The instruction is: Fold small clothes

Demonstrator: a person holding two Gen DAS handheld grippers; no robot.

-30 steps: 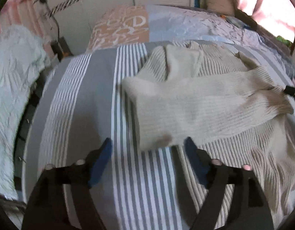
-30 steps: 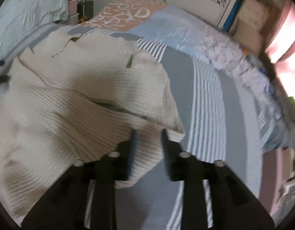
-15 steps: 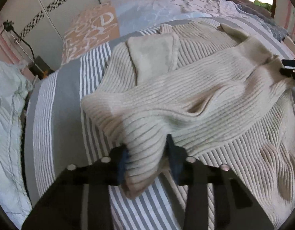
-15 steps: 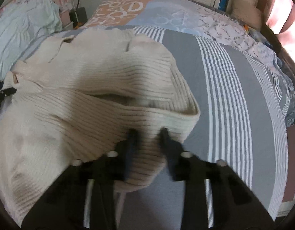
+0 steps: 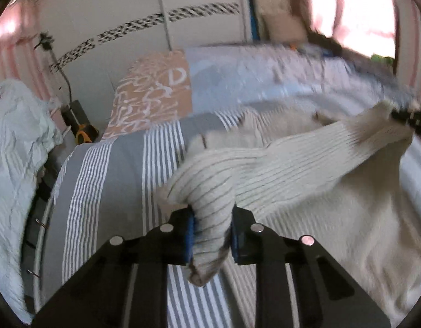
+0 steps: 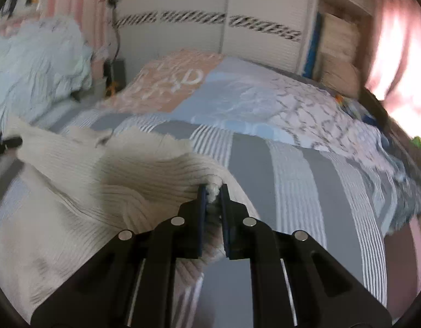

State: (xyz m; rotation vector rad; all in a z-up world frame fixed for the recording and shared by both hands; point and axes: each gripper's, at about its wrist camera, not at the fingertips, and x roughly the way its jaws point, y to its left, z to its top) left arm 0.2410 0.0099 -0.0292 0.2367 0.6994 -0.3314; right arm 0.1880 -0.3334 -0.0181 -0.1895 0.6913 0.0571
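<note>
Both claws have closed on the sweater (image 5: 292, 169): left claw (image 5: 212, 227) and right claw (image 6: 212, 194) now lift its edge off the bed (image 6: 292, 169), so folding begins.

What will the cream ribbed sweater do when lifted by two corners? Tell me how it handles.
Probably floppy: the sweater sags between the left gripper and the right gripper, with its lower part draping toward the striped bedspread. Likely fairly heavy for cloth, since the thick ribbed knit bunches bulkily between the fingers. Slipping seems unlikely; the coarse ribs should grip.
</note>
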